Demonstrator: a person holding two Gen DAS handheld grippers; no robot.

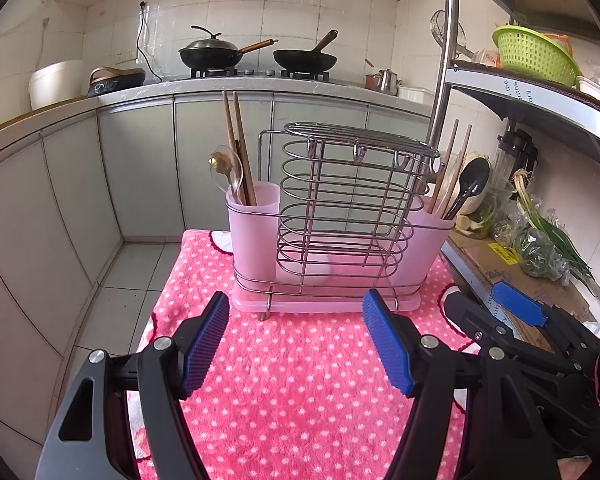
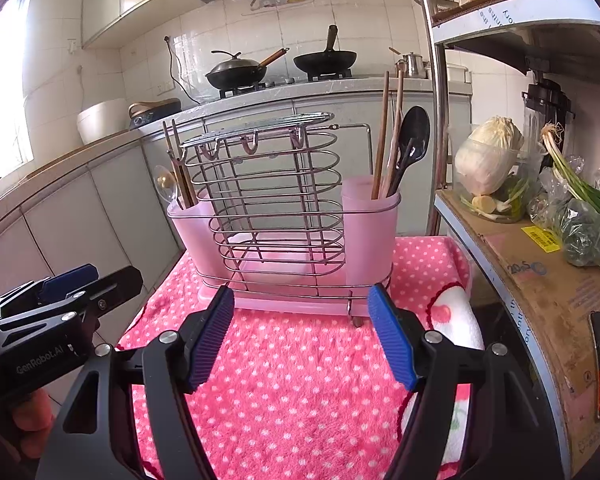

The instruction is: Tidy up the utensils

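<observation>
Both jaws spread (empty), utensil rack (image 1: 332,224) beyond

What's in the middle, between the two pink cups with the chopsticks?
Between the left pink cup and the right pink cup stands a wire basket, with no utensils in it. Both wrist views show it.

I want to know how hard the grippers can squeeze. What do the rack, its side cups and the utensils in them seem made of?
Rack: thin bent wire, shiny, probably chromed or stainless steel.
Side cups: frosted pink, translucent, likely plastic.
Chopsticks: brown and matte, probably wood or bamboo.
Black spoon: glossy, likely plastic.
Left cup's spoon: looks clear plastic with a gold tint; uncertain.
</observation>
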